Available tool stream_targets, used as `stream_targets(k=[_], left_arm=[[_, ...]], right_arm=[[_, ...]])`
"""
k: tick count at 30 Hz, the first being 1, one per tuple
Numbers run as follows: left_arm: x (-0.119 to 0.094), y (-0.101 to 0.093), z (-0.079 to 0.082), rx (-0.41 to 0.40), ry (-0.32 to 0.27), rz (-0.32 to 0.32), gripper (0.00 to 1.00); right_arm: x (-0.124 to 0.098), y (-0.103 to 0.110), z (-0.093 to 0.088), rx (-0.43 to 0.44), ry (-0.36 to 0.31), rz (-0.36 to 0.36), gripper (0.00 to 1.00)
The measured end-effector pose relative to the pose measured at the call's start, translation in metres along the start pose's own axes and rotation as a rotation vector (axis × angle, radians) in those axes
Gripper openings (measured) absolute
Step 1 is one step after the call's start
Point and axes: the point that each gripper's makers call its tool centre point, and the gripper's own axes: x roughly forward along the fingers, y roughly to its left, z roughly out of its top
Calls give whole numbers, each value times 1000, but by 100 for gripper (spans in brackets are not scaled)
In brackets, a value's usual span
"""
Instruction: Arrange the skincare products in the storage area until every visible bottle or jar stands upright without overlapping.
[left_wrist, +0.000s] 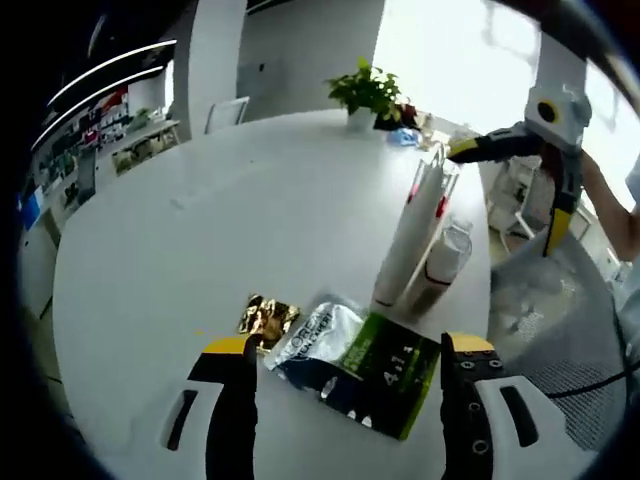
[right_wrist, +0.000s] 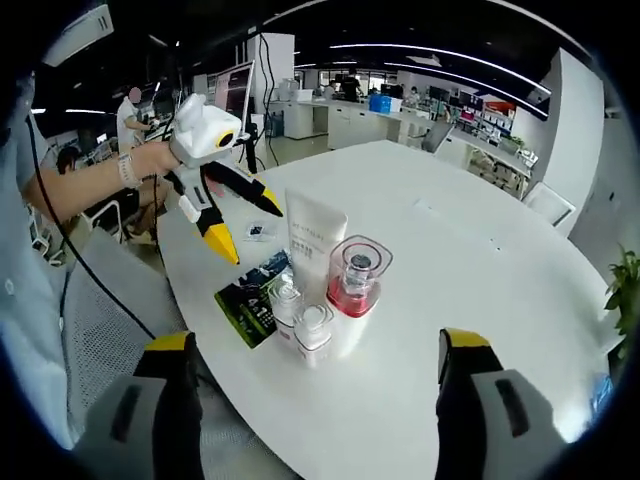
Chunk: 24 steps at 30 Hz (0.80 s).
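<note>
A tight cluster of skincare products stands near the white table's edge: a white tube (right_wrist: 315, 235), a clear-capped bottle of red liquid (right_wrist: 355, 280) and two small clear-capped bottles (right_wrist: 288, 295) (right_wrist: 313, 325). In the left gripper view the tube (left_wrist: 410, 240) and one small bottle (left_wrist: 445, 255) rise just beyond my jaws. Flat sachets lie beside them: green-black (left_wrist: 385, 375), silver-blue (left_wrist: 315, 340), gold (left_wrist: 265, 318). My left gripper (left_wrist: 350, 345) is open over the sachets and also appears across the cluster (right_wrist: 248, 230). My right gripper (right_wrist: 320, 345) is open, empty, short of the cluster, and hangs beside it (left_wrist: 508, 190).
The round white table (left_wrist: 220, 200) stretches away with bare surface beyond the products. A potted plant (left_wrist: 365, 90) stands at its far side. A grey mesh chair (left_wrist: 560, 330) sits at the table edge by the cluster. A person's hand (right_wrist: 145, 160) holds the left gripper.
</note>
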Motion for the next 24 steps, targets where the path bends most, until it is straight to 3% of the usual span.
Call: stream_targets(k=[4, 24], left_arm=[[11, 3, -2, -26, 16, -43, 63], [57, 34, -15, -97, 130, -62, 59]], right_arm=[[2, -1, 2, 10, -5, 4, 100], [11, -2, -13, 70, 19, 13, 100]])
